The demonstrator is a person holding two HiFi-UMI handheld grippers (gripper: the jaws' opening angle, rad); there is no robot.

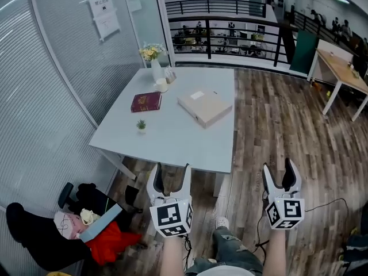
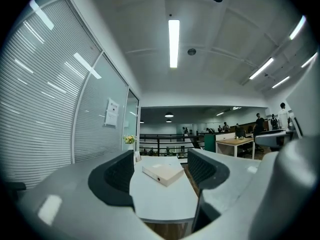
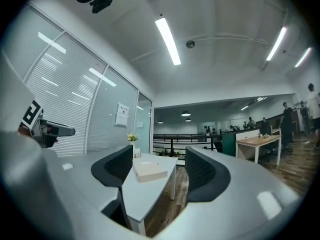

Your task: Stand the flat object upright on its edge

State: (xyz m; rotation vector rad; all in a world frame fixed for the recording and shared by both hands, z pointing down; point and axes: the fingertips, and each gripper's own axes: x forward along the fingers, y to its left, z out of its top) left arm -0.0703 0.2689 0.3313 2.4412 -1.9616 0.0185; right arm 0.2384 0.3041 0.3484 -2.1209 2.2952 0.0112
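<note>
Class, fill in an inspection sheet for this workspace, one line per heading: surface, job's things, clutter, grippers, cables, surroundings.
Surface: white table, mostly bare.
Job's things: beige box lying flat near the table's middle; red book lying flat to its left.
Clutter: small potted plant near the front edge; vase of flowers at the far edge.
Grippers: left gripper and right gripper both held short of the table, jaws apart, holding nothing.
Cables: thin cable on the wood floor by the right gripper.
Surroundings: glass wall with blinds to the left, railing beyond, wooden desk far right, pile of clothes on the floor.
</note>
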